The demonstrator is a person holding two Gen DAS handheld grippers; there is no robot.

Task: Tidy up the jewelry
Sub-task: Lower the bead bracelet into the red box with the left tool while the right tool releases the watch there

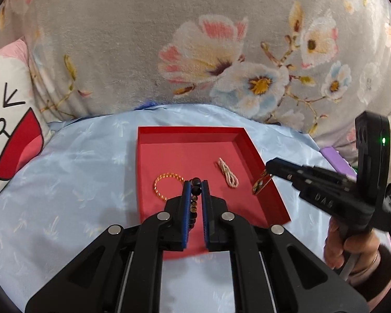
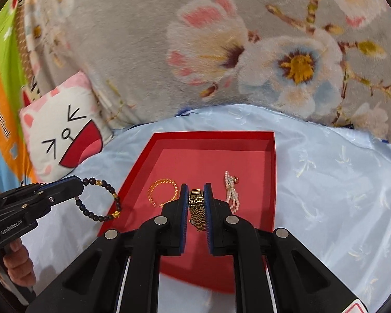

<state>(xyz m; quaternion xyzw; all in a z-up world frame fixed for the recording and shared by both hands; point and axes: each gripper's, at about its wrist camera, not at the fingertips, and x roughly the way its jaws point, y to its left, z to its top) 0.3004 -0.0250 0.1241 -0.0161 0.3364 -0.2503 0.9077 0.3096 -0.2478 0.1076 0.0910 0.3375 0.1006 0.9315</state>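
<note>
Placement is the step in hand, as I judge it: each tool carries one piece toward the shallow red cardboard tray (image 2: 272, 182) that lies on the pale blue satin bedspread (image 2: 338, 195), in front of the grey floral plush blanket (image 2: 133, 39). The left tool (image 1: 195, 184) is pinched narrow on a dark beaded bracelet with gold spacers (image 2: 99, 200), which in the right wrist view hangs as a loop just outside the tray's left edge — not yet over the floor of it. The right tool (image 2: 194, 186) is closed tight on a gold mesh-band watch (image 2: 196, 208), whose band dangles between the blue pads above the tray's near half. Already lying in the tray are a thin gold chain bracelet (image 2: 163, 191) toward the left edge and a small string of pale pearl beads (image 2: 230, 194) toward the right edge, well apart. To do this well, I would bring the beaded loop fully inside the left wall before letting go, into the bare patch toward the far left corner, and lower the watch into the gap between chain and pearls — low enough that the band settles flat rather than drops and slides onto a neighbour. Letting go one tool at a time would likely keep the light tray from shifting on the slippery cloth.
</note>
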